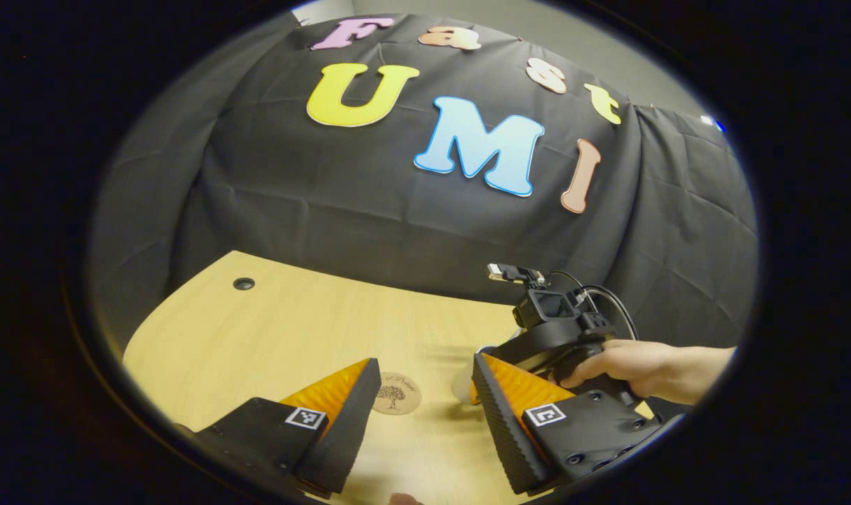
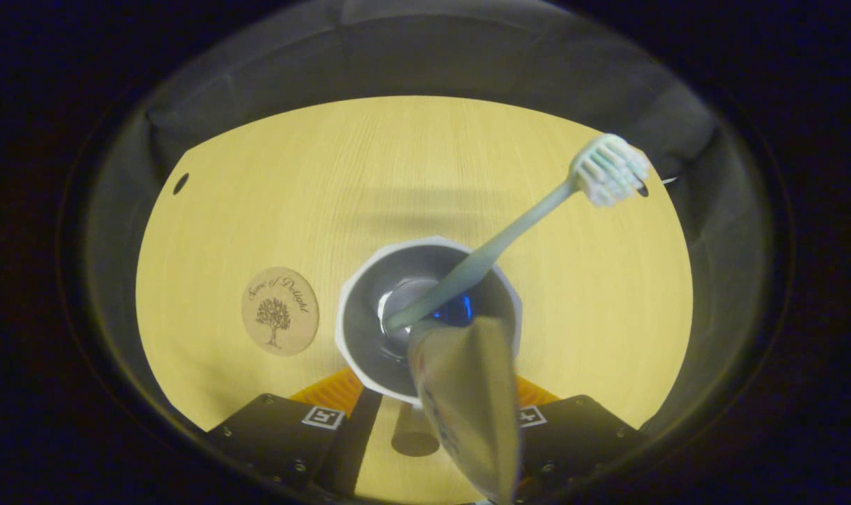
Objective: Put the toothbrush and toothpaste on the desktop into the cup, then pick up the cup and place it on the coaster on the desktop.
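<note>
Pale wood-grain laminate covers the tabletop (image 2: 425, 161), smooth and yellowish, with a small dark round hole (image 2: 180, 184) near its far left corner. In the right gripper view a white cup (image 2: 348, 337) with a faceted, many-sided rim and a grey inside stands on the tabletop just ahead of the right gripper (image 2: 425, 414). A pale green toothbrush (image 2: 495, 245) leans inside it, its handle foot at the cup's bottom and its white bristle head out over the far right rim. A matte, flattened toothpaste tube (image 2: 467, 407) stands in the cup too, its wide crimped end rising toward the camera and hiding part of the near rim. The orange ribbed fingers (image 2: 334, 389) sit on either side of the cup's near wall; whether they press on it cannot be told. To the left of the cup, apart from it, lies a round cork-coloured coaster (image 2: 280, 311) printed with a small tree. In the left gripper view the left gripper (image 1: 425, 382) hovers over the tabletop with its black-and-orange ribbed fingers spread wide and holding nothing; the coaster (image 1: 397, 394) lies beyond the gap between them. Farther right, a hand (image 1: 628, 365) grips the black body of the right gripper (image 1: 558, 330), cables looping from its top.
</note>
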A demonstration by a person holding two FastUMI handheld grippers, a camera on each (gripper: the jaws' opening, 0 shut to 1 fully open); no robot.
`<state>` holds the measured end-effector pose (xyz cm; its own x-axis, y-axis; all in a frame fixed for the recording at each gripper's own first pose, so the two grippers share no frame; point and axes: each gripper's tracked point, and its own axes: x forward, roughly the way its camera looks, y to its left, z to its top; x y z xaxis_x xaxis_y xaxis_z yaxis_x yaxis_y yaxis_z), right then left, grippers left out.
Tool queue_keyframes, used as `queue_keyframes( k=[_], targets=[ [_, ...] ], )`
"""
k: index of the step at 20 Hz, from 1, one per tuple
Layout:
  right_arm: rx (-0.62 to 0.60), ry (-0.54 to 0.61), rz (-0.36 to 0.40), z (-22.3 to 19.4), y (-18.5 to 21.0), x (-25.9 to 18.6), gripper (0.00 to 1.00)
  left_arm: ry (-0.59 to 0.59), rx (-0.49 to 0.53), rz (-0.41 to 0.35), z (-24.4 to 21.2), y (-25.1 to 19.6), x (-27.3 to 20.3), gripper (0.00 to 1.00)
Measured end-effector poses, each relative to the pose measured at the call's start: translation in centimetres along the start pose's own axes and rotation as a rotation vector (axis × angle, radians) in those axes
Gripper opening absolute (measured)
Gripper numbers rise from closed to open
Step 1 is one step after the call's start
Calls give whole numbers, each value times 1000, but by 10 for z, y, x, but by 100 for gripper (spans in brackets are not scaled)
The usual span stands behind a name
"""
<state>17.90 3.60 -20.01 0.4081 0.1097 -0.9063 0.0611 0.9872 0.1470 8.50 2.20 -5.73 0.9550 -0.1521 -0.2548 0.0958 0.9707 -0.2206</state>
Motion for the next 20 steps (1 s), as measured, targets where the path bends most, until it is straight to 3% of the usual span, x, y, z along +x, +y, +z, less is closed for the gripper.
queue_keyframes(
  k=[1,3,6,14,20],
  targets=[
    [-5,13,-8,-4,-1,2,67,2,-3,3,0,1,0,88],
    [-14,15,-12,-4,-2,0,46,2,-9,7,-1,2,-1,87],
    [2,18,-5,-4,-1,2,28,3,-14,15,-2,3,-2,87],
    [-34,-6,-15,-5,1,0,26,8,-17,40,-7,12,-12,88],
    [-56,-38,32,-4,28,-18,26,17,-10,58,-12,26,-21,87]
  ],
)
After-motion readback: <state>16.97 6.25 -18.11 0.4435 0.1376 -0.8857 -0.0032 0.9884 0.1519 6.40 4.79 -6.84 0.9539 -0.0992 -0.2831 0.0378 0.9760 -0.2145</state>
